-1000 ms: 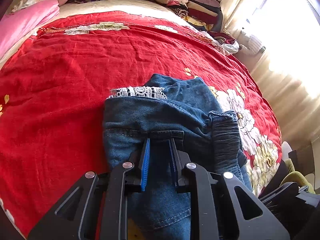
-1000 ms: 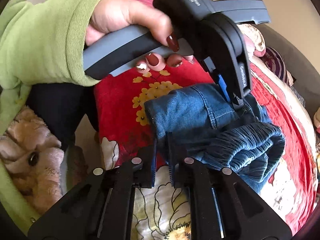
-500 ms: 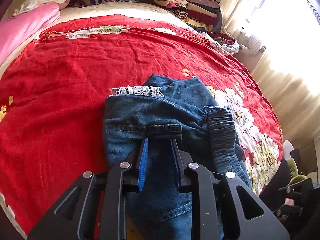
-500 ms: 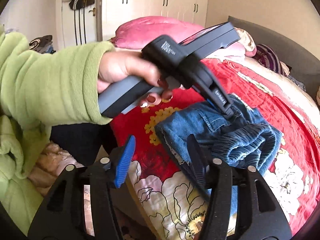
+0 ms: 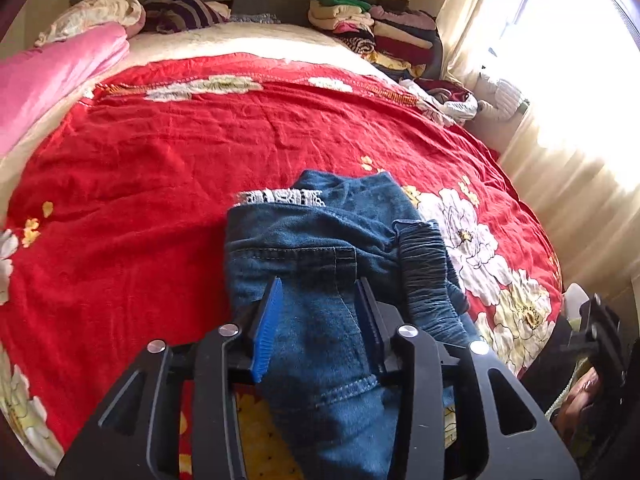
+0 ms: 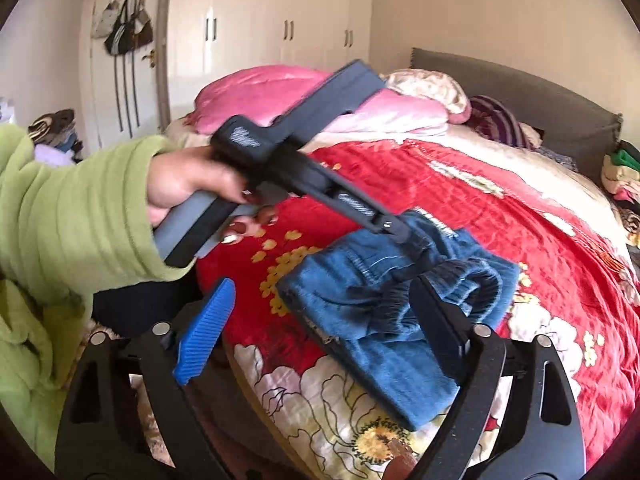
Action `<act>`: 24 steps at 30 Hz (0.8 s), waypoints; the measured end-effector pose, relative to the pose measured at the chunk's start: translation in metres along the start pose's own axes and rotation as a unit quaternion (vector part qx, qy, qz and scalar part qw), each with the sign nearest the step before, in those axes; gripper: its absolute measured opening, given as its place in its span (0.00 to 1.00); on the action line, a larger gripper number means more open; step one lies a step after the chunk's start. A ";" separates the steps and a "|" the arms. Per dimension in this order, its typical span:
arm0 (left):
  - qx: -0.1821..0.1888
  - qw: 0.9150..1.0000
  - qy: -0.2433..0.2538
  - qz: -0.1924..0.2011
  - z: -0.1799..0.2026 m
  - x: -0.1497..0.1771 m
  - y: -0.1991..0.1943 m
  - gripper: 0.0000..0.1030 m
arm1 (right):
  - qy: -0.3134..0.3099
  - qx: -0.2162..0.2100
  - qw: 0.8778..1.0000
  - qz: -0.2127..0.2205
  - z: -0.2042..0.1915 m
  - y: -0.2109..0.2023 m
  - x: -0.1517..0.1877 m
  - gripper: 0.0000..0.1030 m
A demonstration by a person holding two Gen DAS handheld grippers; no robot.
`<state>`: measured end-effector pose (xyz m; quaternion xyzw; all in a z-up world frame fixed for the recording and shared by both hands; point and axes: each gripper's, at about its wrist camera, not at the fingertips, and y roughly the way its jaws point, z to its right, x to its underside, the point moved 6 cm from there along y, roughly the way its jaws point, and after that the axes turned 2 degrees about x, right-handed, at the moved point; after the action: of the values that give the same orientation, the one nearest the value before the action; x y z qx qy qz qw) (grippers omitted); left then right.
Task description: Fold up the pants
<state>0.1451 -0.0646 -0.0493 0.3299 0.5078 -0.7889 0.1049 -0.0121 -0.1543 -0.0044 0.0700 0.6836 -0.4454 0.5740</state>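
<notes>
The blue denim pants (image 5: 320, 248) lie folded into a small bundle near the front edge of the red floral bedspread (image 5: 160, 168). A white lace trim (image 5: 280, 198) shows at the bundle's far edge and a ribbed dark cuff (image 5: 424, 264) at its right. My left gripper (image 5: 318, 292) is open, its jaws apart over the denim. In the right wrist view the pants (image 6: 380, 304) sit ahead, the left gripper (image 6: 404, 236) rests on them, and my right gripper (image 6: 324, 304) is wide open and empty, lifted off the cloth.
A pink quilt (image 5: 52, 76) and pillows lie at the bed's far left. A stack of folded clothes (image 5: 372, 36) stands at the far right by the curtain (image 5: 560, 128). The person's green sleeve (image 6: 72, 216) fills the left of the right wrist view.
My right gripper let go of the pants, opened wide and pulled back and up. My left gripper's jaws opened from nearly shut on the denim.
</notes>
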 end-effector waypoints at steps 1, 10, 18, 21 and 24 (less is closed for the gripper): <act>-0.001 1.000 0.000 0.005 0.000 0.000 -0.004 0.46 | 0.002 0.005 1.000 0.002 0.002 -0.002 -0.001 0.82; -0.009 0.999 0.000 0.035 0.002 0.000 -0.035 0.63 | 0.022 0.046 0.998 0.023 0.015 -0.016 -0.008 0.88; -0.036 0.997 0.004 0.065 -0.001 0.001 -0.067 0.81 | 0.038 0.089 0.994 0.040 0.028 -0.028 -0.017 0.88; -0.042 0.996 0.008 0.075 0.001 0.003 -0.076 0.91 | 0.053 0.106 0.992 0.050 0.036 -0.034 -0.021 0.89; -0.042 0.996 0.012 0.079 0.004 0.005 -0.082 0.92 | 0.069 0.125 0.988 0.056 0.046 -0.039 -0.024 0.89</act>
<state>0.0990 -0.0296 0.0087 0.3735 0.5140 -0.7522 0.1748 0.0051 -0.1993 0.0395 0.2099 0.6557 -0.4883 0.5362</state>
